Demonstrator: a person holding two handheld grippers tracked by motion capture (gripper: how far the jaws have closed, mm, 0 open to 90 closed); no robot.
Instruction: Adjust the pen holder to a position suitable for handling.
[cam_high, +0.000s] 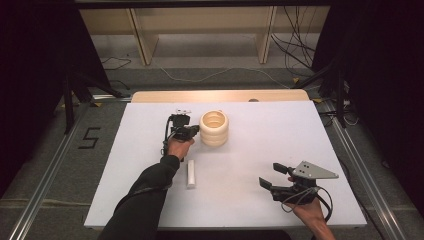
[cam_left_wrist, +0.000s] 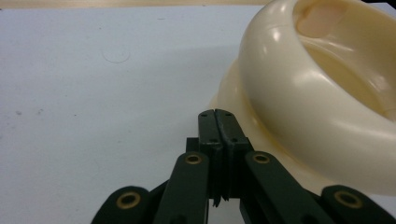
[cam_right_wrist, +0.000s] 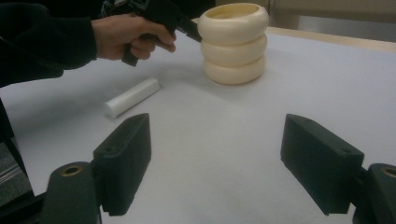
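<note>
High view: we are seeing the left gripper (cam_high: 192, 131) pressing its closed fingers against the side of the ring stack (cam_high: 214, 128) at the desk's (cam_high: 260, 150) far middle, risking a topple. Left gripper view: the fingers are meeting, holding nothing. Right gripper view: the right gripper (cam_right_wrist: 215, 158) is idling wide, well apart, offering no support.
</note>
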